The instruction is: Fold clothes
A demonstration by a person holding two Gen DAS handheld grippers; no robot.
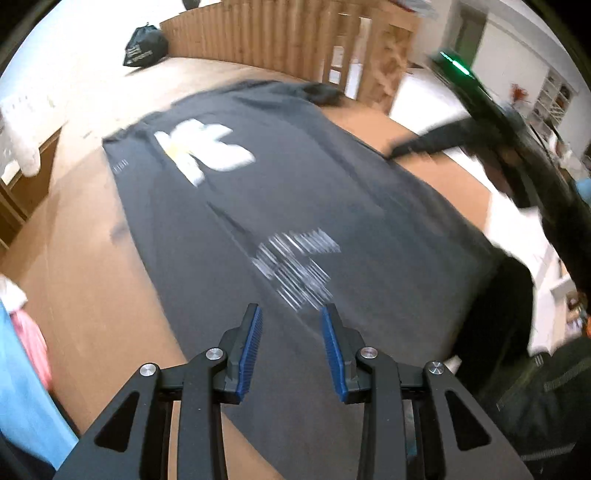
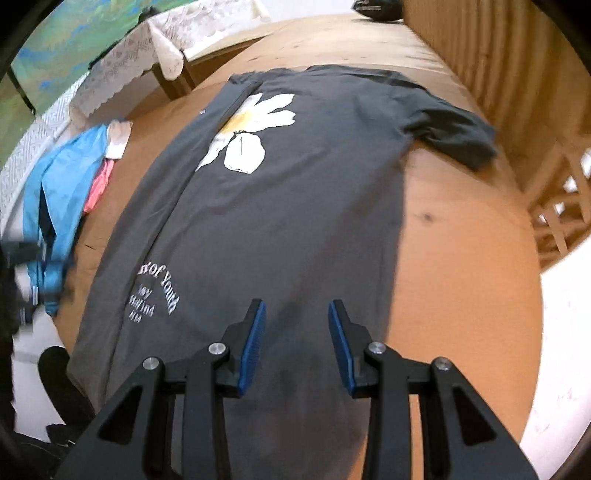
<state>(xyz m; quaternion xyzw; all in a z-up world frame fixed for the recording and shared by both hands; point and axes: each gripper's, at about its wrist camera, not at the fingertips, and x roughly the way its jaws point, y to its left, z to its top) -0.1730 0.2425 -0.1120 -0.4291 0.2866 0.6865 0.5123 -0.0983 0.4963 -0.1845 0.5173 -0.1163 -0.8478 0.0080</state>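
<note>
- A dark grey T-shirt (image 2: 295, 206) lies spread flat on the round wooden table (image 2: 465, 258), its left side folded in along a straight lengthwise crease, one short sleeve (image 2: 454, 129) stretched out to the right.
- A big white daisy print (image 2: 251, 129) with a yellow centre sits high on the shirt; lower down, white lettering (image 2: 157, 291) reads partly "of Youth", with smaller lines beneath that cannot be made out fully.
- The right gripper (image 2: 297, 314) hangs over the shirt's lower end, blue pads apart, nothing between them.
- The left gripper (image 1: 291, 317) hovers over the same shirt (image 1: 295, 192), jaws likewise released and empty; the view is blurred and the lettering (image 1: 295, 269) unreadable here.
- At the table's left edge lie a blue garment (image 2: 55, 192) and a pink one (image 2: 99, 184).
- A black bag (image 1: 146, 46) with white print, too smeared to read, sits beyond the table by a slatted wooden screen (image 1: 258, 33).
</note>
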